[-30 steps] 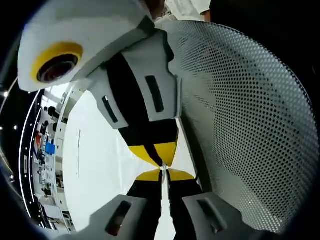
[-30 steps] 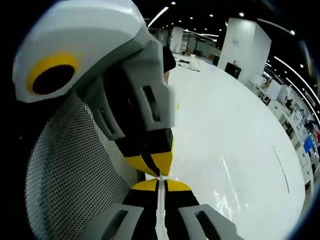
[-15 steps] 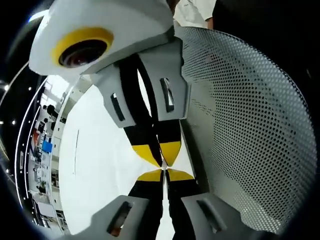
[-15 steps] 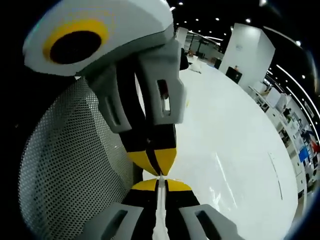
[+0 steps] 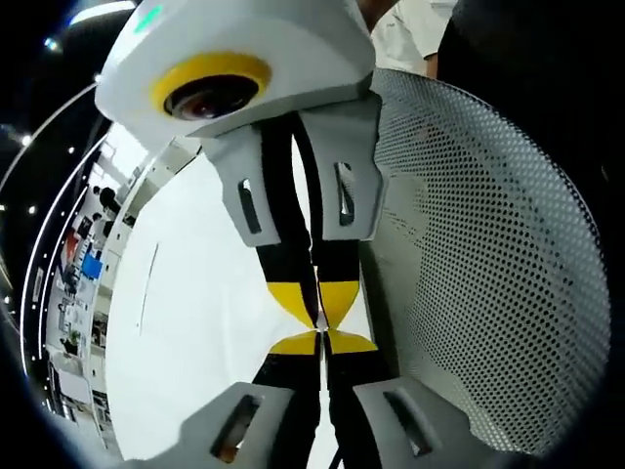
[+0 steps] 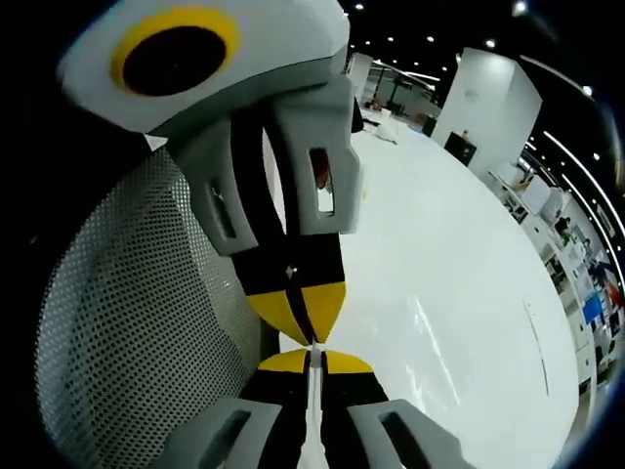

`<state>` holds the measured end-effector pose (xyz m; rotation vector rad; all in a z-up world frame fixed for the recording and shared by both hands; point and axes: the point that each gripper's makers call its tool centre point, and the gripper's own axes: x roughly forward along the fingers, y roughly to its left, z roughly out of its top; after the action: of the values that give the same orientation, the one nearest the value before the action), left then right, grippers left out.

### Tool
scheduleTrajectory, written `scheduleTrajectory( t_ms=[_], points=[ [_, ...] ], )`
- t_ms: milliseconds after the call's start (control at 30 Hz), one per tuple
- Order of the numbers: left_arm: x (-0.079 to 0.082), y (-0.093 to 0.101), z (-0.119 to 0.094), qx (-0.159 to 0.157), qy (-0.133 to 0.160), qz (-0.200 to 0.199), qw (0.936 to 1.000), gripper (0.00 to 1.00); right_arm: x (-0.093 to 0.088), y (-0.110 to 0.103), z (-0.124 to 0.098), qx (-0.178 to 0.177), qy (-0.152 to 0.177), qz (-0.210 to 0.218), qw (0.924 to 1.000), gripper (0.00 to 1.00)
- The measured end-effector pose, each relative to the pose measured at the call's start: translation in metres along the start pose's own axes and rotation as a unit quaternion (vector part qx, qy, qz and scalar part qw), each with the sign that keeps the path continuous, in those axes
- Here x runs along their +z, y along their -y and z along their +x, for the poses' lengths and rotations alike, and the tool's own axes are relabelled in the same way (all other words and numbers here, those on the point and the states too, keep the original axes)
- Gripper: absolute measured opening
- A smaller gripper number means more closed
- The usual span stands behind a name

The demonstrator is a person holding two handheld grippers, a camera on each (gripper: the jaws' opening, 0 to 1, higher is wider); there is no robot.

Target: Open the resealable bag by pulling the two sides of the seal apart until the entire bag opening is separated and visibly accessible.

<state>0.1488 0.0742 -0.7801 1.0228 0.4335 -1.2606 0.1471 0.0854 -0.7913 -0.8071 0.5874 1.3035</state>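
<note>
Left gripper (image 5: 320, 335) pinched shut on thin clear bag edge (image 5: 319, 376). Right gripper (image 6: 313, 350) pinched shut on bag edge (image 6: 311, 410), tip to tip with other one. Bag between tips, above white table (image 6: 459, 293). Pull apart slowly, straight, grip tight.

No text, label, brand, number or sign can be read in either view; the small coloured items on the distant shelves (image 5: 78, 293) along the hall's edge are too blurred to make out any lettering
</note>
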Motion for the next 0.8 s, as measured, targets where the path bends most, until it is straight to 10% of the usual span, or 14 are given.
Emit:
scheduleTrajectory(
  t_ms=[800],
  points=[
    [0.0048,0.0053,0.0025,-0.01,0.004,0.007,0.9999,0.0,0.0003,-0.0058,-0.0051,0.003,-0.006,-0.028,0.9996,0.0]
  ],
)
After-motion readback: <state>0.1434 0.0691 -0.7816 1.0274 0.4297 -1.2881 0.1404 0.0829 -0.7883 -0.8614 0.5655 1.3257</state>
